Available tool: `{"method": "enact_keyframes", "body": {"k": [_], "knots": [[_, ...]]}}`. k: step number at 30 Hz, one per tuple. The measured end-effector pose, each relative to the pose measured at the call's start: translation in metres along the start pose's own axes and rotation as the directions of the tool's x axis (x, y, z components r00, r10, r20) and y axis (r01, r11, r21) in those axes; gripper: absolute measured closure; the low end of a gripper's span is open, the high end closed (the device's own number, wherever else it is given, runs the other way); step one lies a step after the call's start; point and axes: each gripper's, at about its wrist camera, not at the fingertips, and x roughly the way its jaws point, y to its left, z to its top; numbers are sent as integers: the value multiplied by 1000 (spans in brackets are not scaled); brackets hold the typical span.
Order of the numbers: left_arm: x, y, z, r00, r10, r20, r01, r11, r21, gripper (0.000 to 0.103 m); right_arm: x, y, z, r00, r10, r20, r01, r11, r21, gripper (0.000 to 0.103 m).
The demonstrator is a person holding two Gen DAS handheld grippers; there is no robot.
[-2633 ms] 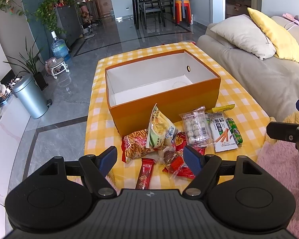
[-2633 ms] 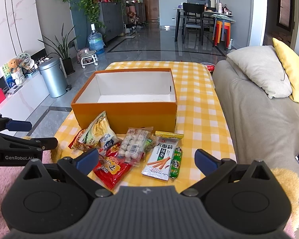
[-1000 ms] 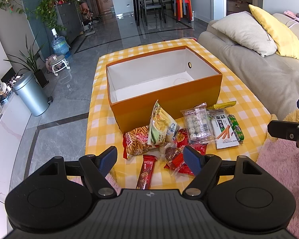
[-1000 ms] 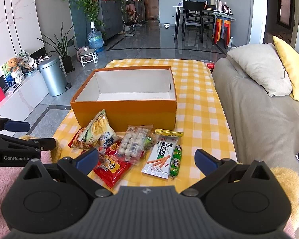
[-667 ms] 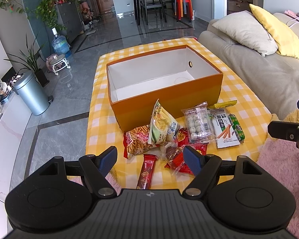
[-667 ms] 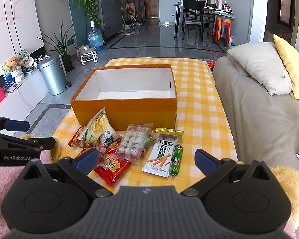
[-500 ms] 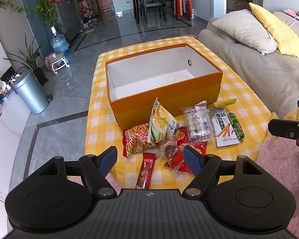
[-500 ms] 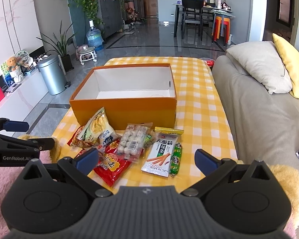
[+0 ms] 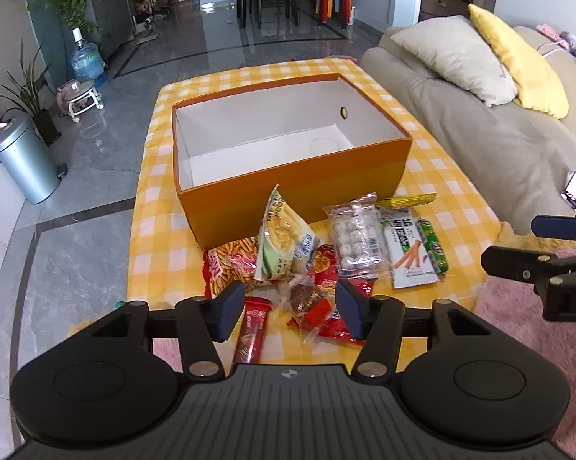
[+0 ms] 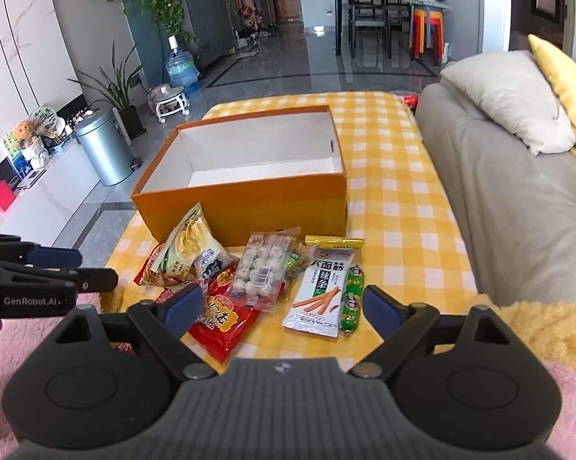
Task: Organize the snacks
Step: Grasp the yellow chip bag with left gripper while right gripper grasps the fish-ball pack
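Both units were matte black plastic: ribbed centre housing with a small round logo, flanked by two big round lobes with recessed discs, and triangular cut-outs in the angled link arms. The left gripper (image 9: 290, 308) and the right gripper (image 10: 282, 304) carried dark blue pads (image 9: 226, 308) on the fingers, with silver screws (image 9: 202, 368) at the linkage joints. Seen side-on from the right wrist camera, the left unit showed white "GenRobot.AI" lettering on its black body; a sliver of bare skin showed at the frame's left edge below it.

Both wrist views face forward, near, sharing orange box (image 9: 295, 188).
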Motion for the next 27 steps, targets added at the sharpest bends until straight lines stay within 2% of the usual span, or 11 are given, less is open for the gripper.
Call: {"method": "enact_keyframes", "body": {"k": [5, 10, 21, 27], "knots": [[17, 3, 14, 1000, -13, -10, 13, 1000, -2, 43, 21, 4, 8, 1000, -10, -25, 10, 1000, -15, 22], [36, 6, 23, 999, -15, -31, 15, 1000, 3, 47, 47, 3, 18, 998, 20, -60, -19, 1000, 12, 28], [77, 10, 36, 999, -19, -45, 21, 999, 44, 41, 116, 5, 27, 986, 69, -151, -59, 996, 69, 33], [103, 24, 39, 991, -42, -127, 41, 999, -8, 41, 149, 12, 22, 976, 85, -199, -71, 994, 80, 33]]}}
